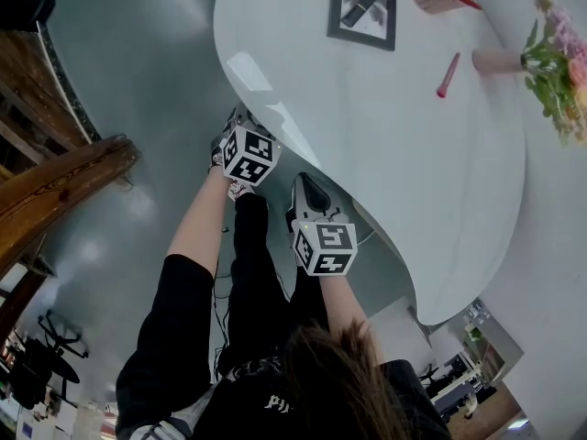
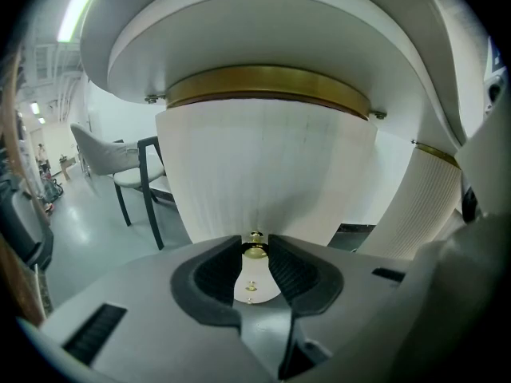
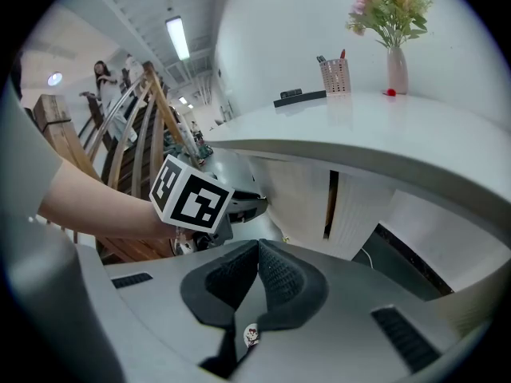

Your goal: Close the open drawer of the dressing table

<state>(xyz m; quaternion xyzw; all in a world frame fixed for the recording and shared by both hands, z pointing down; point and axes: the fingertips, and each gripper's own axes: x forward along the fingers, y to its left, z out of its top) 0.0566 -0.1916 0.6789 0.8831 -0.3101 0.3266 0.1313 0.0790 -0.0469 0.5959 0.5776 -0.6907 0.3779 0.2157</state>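
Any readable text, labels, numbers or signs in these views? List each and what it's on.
White print on the person's black top: partly hidden, too blurred to read.
Marker cubes: black-and-white square codes, no letters or numbers.
Framed picture: no legible text.
Gold knob: no marking visible.
Nothing else legible in any view.

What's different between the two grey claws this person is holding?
The left gripper's jaws clamp a small brass knob on the white fluted drawer front; the right gripper's jaws are closed together on nothing. The left gripper reaches further forward, under the tabletop edge, than the right gripper. Both have dark ribbed pads.
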